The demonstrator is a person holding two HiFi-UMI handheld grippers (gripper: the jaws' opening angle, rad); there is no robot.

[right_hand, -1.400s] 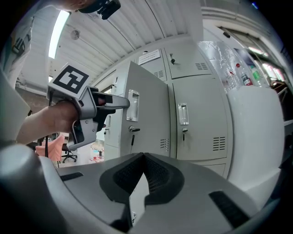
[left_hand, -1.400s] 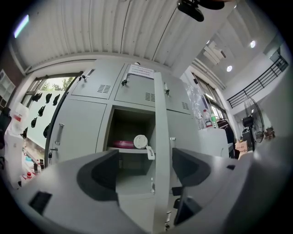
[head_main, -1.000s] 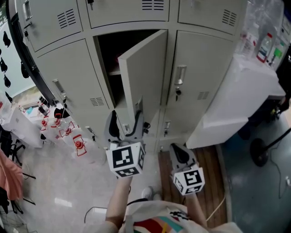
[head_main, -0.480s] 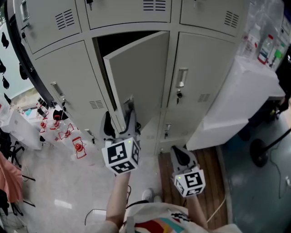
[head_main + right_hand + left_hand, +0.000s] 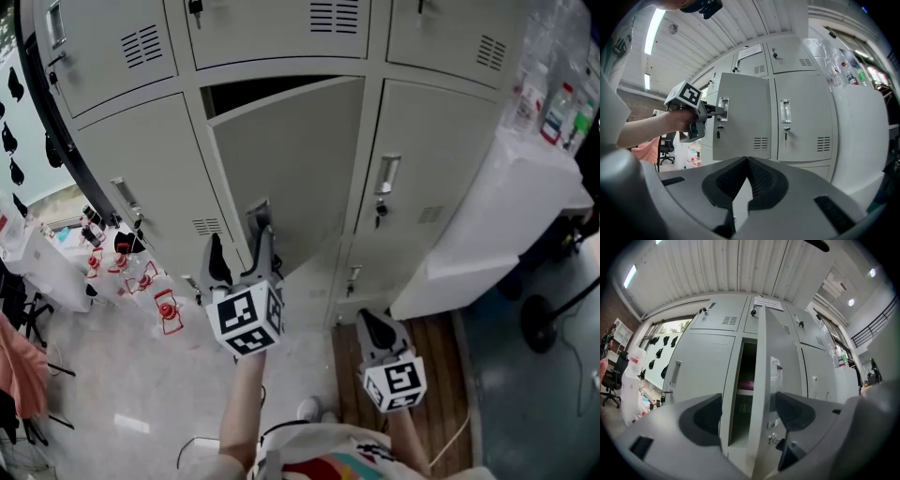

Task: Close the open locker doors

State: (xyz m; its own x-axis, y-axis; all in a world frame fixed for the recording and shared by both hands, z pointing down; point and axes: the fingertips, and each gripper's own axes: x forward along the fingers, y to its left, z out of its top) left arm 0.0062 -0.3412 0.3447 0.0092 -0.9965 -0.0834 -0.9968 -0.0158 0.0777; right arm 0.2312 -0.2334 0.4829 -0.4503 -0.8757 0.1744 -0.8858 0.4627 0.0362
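closing the middle locker door, left claw at its free edge

the locker door (image 5: 291,159) in the middle column stands ajar. it is hinged on its right side. a dark wedge of opening (image 5: 272,86) shows along its top, and the left gripper view looks past its edge into the compartment (image 5: 743,390). the left claw (image 5: 239,253) is up against the door's free left edge, close by the handle (image 5: 258,211). its jaws are apart with the edge of the panel (image 5: 764,357) standing upright between them. they straddle it and do not look clamped on it.

the right claw (image 5: 377,328) hangs lower and to the right, well apart from the door. its jaws are pressed together on nothing (image 5: 747,176). from its side the door (image 5: 743,119) shows the left claw (image 5: 710,110) at the handle.

the door's long axis is upright and its free edge lies right at the left claw, so that hand is the one placed to finish. the frame lies straight ahead of the edge, and the remaining swing looks short. the push should likely go inward toward the frame. the neighbouring lockers (image 5: 431,159) in view look closed.
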